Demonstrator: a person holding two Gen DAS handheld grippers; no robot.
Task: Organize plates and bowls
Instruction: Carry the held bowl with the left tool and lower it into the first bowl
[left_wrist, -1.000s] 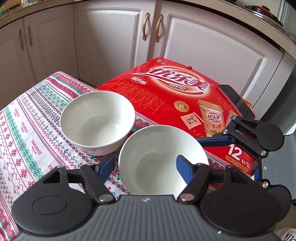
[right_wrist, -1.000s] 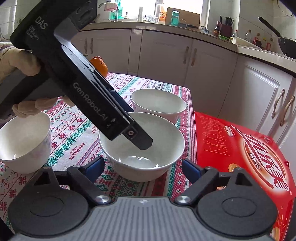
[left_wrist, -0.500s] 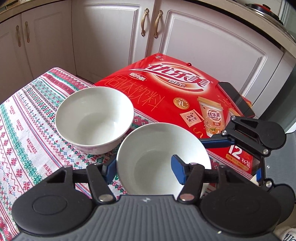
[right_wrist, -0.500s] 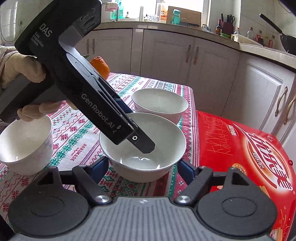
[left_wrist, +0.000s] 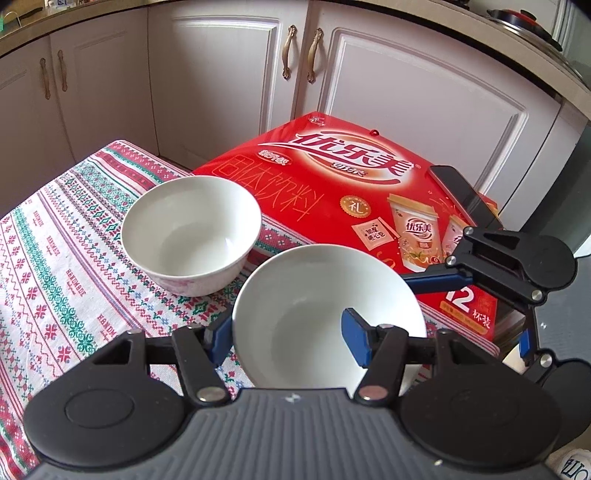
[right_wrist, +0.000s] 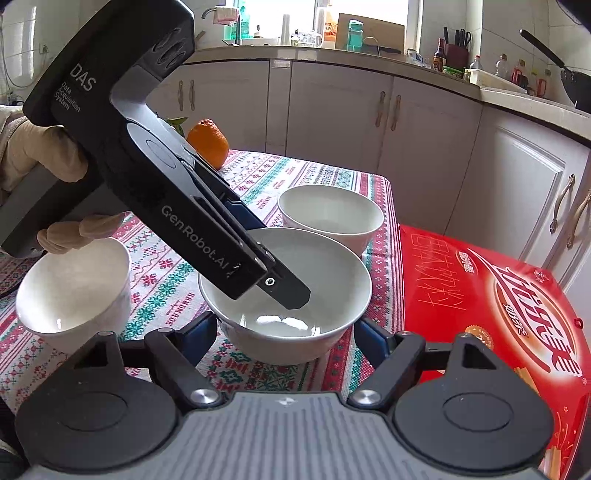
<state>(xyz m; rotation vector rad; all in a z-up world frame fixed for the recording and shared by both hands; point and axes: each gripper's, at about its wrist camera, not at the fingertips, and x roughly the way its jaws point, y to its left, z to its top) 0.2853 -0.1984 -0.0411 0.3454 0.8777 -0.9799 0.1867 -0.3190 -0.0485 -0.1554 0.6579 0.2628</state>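
Observation:
A wide white bowl (left_wrist: 314, 295) (right_wrist: 291, 291) sits on the patterned tablecloth (left_wrist: 55, 258). My left gripper (left_wrist: 286, 330) straddles its near rim, one blue finger (left_wrist: 354, 334) inside the bowl and one outside, closing on the wall. My right gripper (right_wrist: 286, 341) is open, its fingers to either side of the same bowl's base. A second white bowl (left_wrist: 190, 232) (right_wrist: 330, 216) stands just beyond. A third, deeper white bowl (right_wrist: 74, 291) stands at the left in the right wrist view.
A red drink carton (left_wrist: 351, 192) (right_wrist: 498, 306) lies at the table's edge with a dark phone (left_wrist: 461, 195) on it. An orange (right_wrist: 207, 142) sits at the far side of the table. White cabinets (left_wrist: 221, 74) stand behind.
My left gripper's fingers have narrowed around the near bowl's rim and pushed deeper. My right gripper has come closer to the bowl's base.

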